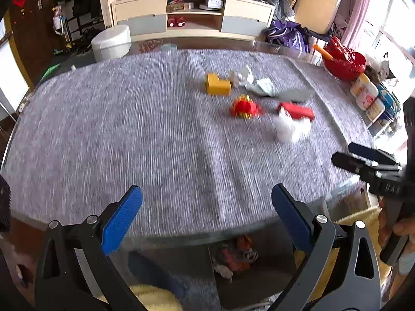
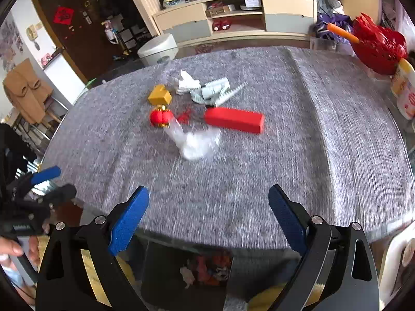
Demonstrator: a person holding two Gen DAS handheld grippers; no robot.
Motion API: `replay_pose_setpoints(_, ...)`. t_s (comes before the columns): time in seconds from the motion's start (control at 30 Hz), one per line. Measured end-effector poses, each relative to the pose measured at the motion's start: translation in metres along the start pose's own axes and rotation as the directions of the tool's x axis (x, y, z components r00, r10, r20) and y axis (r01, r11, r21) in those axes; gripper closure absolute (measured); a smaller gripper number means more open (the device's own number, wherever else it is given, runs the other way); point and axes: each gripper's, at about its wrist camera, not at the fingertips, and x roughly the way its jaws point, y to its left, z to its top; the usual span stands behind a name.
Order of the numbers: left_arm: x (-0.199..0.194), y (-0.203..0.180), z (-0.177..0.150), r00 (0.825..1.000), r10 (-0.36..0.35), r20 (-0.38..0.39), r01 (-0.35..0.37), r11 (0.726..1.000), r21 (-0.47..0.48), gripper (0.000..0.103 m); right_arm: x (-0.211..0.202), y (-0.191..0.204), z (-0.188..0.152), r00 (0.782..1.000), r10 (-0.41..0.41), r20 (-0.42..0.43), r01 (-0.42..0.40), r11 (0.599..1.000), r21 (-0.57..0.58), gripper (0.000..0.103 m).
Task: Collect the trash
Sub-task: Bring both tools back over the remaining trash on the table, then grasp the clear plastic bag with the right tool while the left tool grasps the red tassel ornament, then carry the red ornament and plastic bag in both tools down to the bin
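On the grey cloth-covered table point(image 2: 311, 155) lie a crumpled clear plastic wrapper point(image 2: 197, 140) point(image 1: 291, 128), crumpled white paper point(image 2: 188, 83) point(image 1: 242, 76), pale grey-green wrappers point(image 2: 215, 92) point(image 1: 263, 86), a red box point(image 2: 234, 119) point(image 1: 298, 110), a small red lantern point(image 2: 161, 117) point(image 1: 245, 106) and a yellow block point(image 2: 159, 96) point(image 1: 217, 85). My left gripper point(image 1: 207, 204) is open and empty above the near table edge. My right gripper point(image 2: 208, 207) is open and empty, well short of the wrapper. Each gripper shows in the other's view, the right point(image 1: 345, 154) and the left point(image 2: 55, 181).
A dark bin with trash inside point(image 2: 205, 272) point(image 1: 236, 256) stands below the near table edge. A red basket point(image 2: 378, 46) and bottles point(image 2: 406, 90) sit at the table's right side. A white stool point(image 2: 157, 49) and a cabinet point(image 2: 233, 18) lie beyond.
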Motion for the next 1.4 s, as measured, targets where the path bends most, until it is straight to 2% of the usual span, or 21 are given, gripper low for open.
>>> replay_pose_setpoints(0.1, 0.007, 0.003, 0.021, 1.0, 0.005, 0.009, -0.005, 1.0, 0.0, 0.008, 0.011, 0.006, 0.007, 1.0, -0.005, 0.006, 0.005, 1.0, -0.028, 0.012)
replay_pose_setpoints(0.2, 0.013, 0.004, 0.036, 1.0, 0.0, 0.013, 0.0, 1.0, -0.002, 0.008, 0.026, 0.012, 0.012, 1.0, 0.003, -0.003, -0.003, 0.999, -0.053, 0.026)
replay_pose_setpoints(0.27, 0.019, 0.002, 0.047, 1.0, -0.003, 0.016, 0.003, 1.0, 0.006, 0.008, 0.037, 0.015, 0.016, 1.0, 0.008, -0.008, -0.009, 0.998, -0.059, 0.03)
replay_pose_setpoints(0.57, 0.056, -0.015, 0.078, 0.999, -0.049, -0.014, 0.049, 0.998, 0.039, 0.008, 0.068, 0.01, 0.024, 1.0, 0.004, -0.012, -0.005, 0.998, -0.061, 0.03)
replay_pose_setpoints(0.67, 0.07, -0.021, 0.084, 0.997, -0.066, -0.031, 0.068, 0.997, 0.042, 0.008, 0.072, 0.008, 0.025, 1.0, 0.018, -0.011, -0.018, 0.998, -0.056, 0.046)
replay_pose_setpoints(0.7, 0.075, -0.022, 0.086, 0.997, -0.07, -0.038, 0.072, 0.997, 0.042, 0.008, 0.072, 0.006, 0.024, 1.0, 0.028, -0.013, -0.029, 0.998, -0.052, 0.064)
replay_pose_setpoints(0.73, 0.082, -0.024, 0.088, 0.996, -0.075, -0.048, 0.077, 0.996, 0.042, 0.008, 0.073, 0.003, 0.024, 0.999, 0.043, -0.019, -0.044, 0.998, -0.04, 0.069)
replay_pose_setpoints(0.83, 0.098, -0.03, 0.091, 0.993, -0.087, -0.074, 0.09, 0.995, 0.045, 0.009, 0.068, -0.004, 0.022, 0.998, 0.063, -0.014, -0.063, 0.998, -0.017, 0.073)
replay_pose_setpoints(1.13, 0.132, -0.041, 0.099, 0.988, -0.107, -0.11, 0.115, 0.991, 0.063, 0.036, 0.059, -0.02, 0.014, 0.995, 0.093, -0.038, -0.093, 0.996, 0.013, 0.074)
replay_pose_setpoints(1.23, 0.139, -0.044, 0.101, 0.987, -0.107, -0.117, 0.116, 0.99, 0.075, 0.052, 0.057, -0.023, 0.012, 0.994, 0.097, -0.041, -0.097, 0.995, 0.013, 0.074)
replay_pose_setpoints(1.27, 0.14, -0.046, 0.1, 0.987, -0.107, -0.119, 0.117, 0.99, 0.079, 0.06, 0.056, -0.025, 0.012, 0.994, 0.098, -0.041, -0.098, 0.995, 0.014, 0.074)
replay_pose_setpoints(1.33, 0.14, -0.049, 0.1, 0.986, -0.122, -0.113, 0.133, 0.987, 0.088, 0.068, 0.055, -0.027, 0.011, 0.994, 0.097, -0.04, -0.096, 0.995, 0.016, 0.074)
replay_pose_setpoints(1.4, 0.138, -0.051, 0.099, 0.987, -0.113, -0.113, 0.124, 0.988, 0.096, 0.068, 0.054, -0.027, 0.012, 0.995, 0.096, -0.039, -0.095, 0.995, 0.017, 0.074)
